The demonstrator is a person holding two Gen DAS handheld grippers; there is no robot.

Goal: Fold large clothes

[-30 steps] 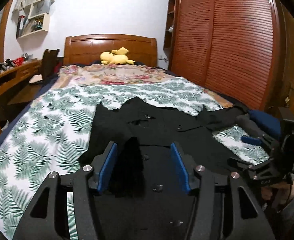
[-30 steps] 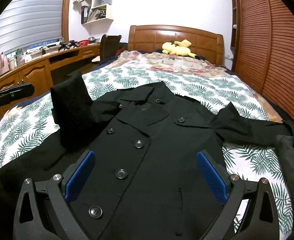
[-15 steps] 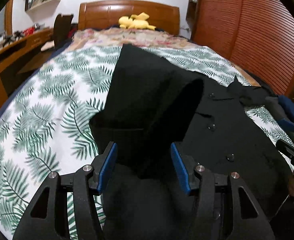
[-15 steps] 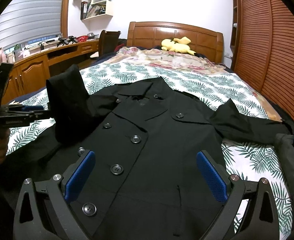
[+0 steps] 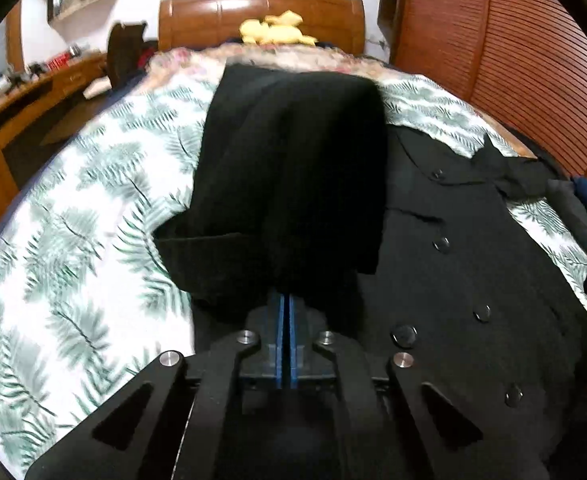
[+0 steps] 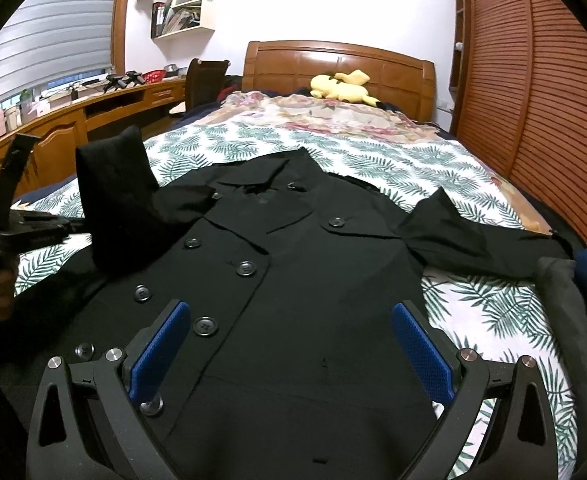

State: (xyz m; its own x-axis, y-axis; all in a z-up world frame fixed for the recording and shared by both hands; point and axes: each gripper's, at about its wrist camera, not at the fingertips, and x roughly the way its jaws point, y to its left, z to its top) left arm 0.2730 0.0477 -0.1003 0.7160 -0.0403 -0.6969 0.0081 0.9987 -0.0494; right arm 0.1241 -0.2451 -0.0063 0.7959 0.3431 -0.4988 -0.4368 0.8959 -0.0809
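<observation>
While left gripper clamps coat sleeve, right view shows right gripper released

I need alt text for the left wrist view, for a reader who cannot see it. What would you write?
The left gripper, its blue fingers closed together, pinches a black coat sleeve that stands up in front of the camera. The rest of the buttoned black coat lies flat on a bed with a leaf-print sheet, a yellow plush toy by the wooden headboard.
</observation>
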